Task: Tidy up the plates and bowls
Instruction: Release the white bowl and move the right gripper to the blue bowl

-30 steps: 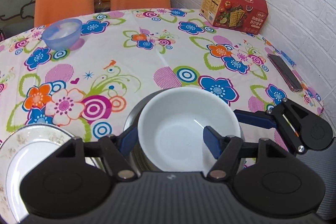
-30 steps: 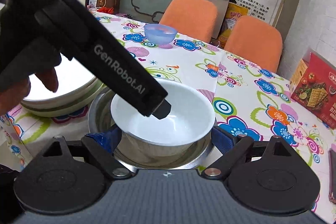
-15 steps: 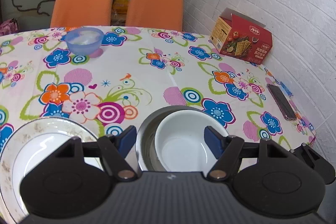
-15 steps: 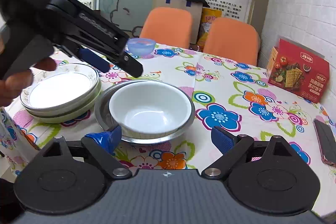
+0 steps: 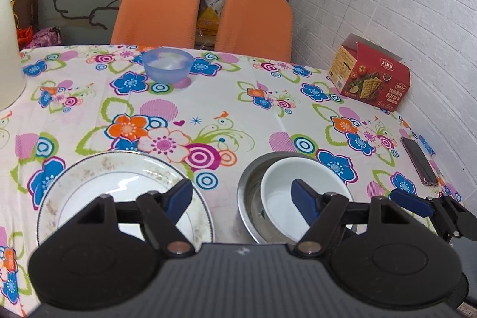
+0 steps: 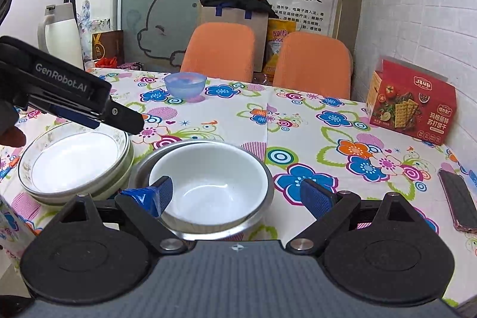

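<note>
A white bowl (image 5: 283,187) sits nested inside a steel bowl (image 5: 249,192) near the table's front edge. To its left stands a stack of gold-rimmed white plates (image 5: 89,178). A translucent blue bowl (image 5: 167,63) stands alone at the far side. My left gripper (image 5: 241,195) is open and empty, hovering above the gap between the plates and the steel bowl. In the right wrist view, the white bowl (image 6: 208,175), the steel bowl (image 6: 269,184) and the plates (image 6: 71,163) lie just ahead. My right gripper (image 6: 238,191) hangs open and empty in front of the bowls. The left gripper (image 6: 125,118) floats over the plates.
A red cracker box (image 5: 372,79) stands at the far right by the brick wall. A phone (image 5: 419,160) lies near the right table edge. Two orange chairs (image 5: 155,11) are tucked behind the table. A white jug (image 6: 59,32) stands at the far left.
Both grippers have drawn back and risen away from the white bowl, which stays nested in the steel bowl. The left gripper has shifted left, toward the plates.
</note>
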`<action>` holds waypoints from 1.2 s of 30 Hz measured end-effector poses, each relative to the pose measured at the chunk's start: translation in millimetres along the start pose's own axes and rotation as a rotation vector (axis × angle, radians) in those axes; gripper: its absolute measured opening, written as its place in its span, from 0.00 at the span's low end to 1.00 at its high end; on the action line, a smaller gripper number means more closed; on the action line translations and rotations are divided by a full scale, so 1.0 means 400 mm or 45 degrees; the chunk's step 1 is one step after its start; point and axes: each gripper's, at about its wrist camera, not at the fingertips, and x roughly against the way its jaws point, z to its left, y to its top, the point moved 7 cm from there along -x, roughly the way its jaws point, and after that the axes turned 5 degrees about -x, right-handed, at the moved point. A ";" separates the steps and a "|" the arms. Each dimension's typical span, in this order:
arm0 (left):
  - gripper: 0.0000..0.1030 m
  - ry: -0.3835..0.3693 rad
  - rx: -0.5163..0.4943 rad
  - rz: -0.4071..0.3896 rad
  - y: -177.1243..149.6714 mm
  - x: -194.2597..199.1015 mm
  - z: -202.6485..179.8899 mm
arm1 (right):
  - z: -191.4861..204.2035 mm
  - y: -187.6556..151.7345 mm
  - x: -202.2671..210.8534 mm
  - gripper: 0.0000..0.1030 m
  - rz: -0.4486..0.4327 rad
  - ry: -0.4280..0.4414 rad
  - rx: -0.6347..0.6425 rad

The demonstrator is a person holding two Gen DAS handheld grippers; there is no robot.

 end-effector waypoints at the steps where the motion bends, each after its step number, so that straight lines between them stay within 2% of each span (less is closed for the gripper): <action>1: 0.72 0.004 0.004 -0.004 0.004 0.003 0.007 | 0.002 0.004 -0.001 0.77 -0.003 0.002 0.001; 12: 0.73 0.070 0.010 -0.008 0.036 -0.009 0.079 | 0.027 0.058 -0.057 0.77 0.000 0.045 0.064; 18: 0.74 0.175 -0.033 -0.026 0.120 -0.023 0.187 | 0.058 0.175 -0.141 0.77 -0.029 0.159 0.130; 22: 0.74 0.259 -0.037 -0.029 0.200 -0.056 0.299 | 0.096 0.263 -0.247 0.77 0.019 0.272 0.146; 25: 0.74 0.315 -0.031 -0.001 0.257 -0.106 0.377 | 0.128 0.304 -0.355 0.78 0.100 0.326 0.156; 28: 0.74 0.318 -0.042 0.028 0.317 -0.176 0.431 | 0.157 0.319 -0.473 0.78 0.206 0.367 0.190; 33: 0.75 0.249 -0.044 0.079 0.405 -0.351 0.468 | 0.179 0.309 -0.664 0.77 0.361 0.360 0.216; 36: 0.75 0.179 -0.027 0.129 0.434 -0.467 0.469 | 0.182 0.299 -0.739 0.78 0.397 0.355 0.210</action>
